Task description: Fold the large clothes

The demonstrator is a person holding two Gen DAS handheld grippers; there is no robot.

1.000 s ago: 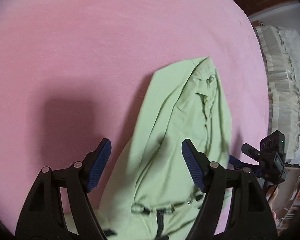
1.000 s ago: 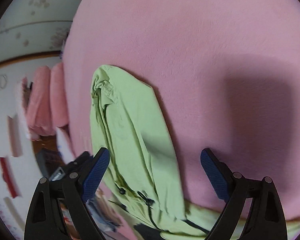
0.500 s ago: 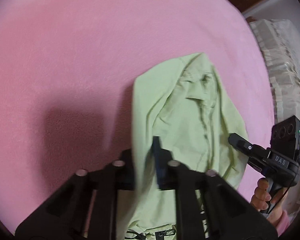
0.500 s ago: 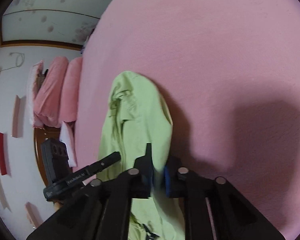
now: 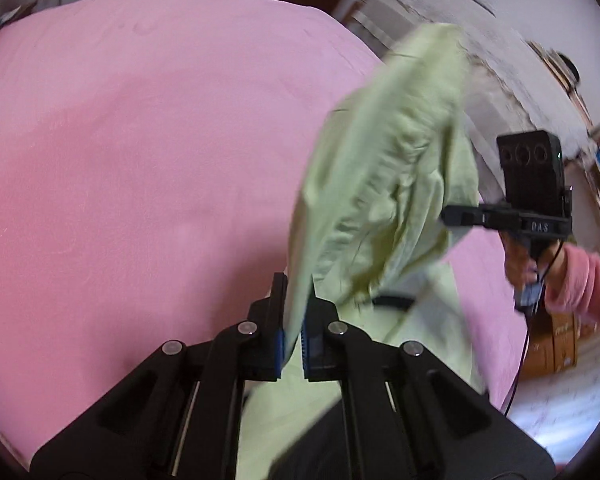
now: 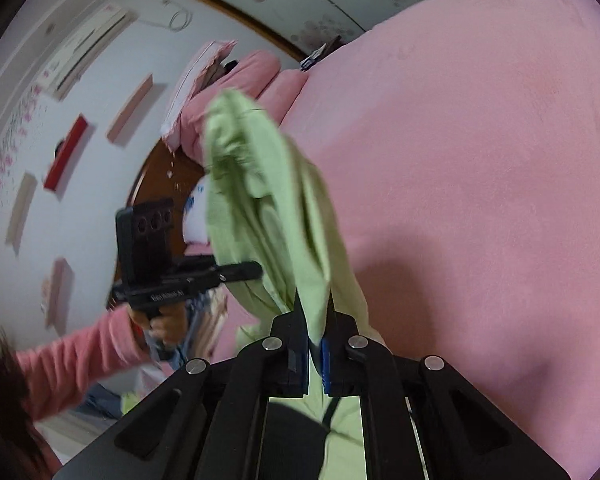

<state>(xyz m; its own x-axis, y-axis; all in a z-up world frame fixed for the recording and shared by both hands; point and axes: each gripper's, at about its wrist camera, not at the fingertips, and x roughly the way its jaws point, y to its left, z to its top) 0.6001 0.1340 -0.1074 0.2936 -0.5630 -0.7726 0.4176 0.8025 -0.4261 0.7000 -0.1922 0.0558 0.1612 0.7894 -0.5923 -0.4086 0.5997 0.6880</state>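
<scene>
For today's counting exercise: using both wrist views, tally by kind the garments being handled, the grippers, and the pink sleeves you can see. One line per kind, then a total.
Light green garment: 1, lifted above the pink bed cover
Grippers: 2, left gripper and right gripper, each shut on the garment
Pink sleeves: 2, one and the other
Total: 5
</scene>
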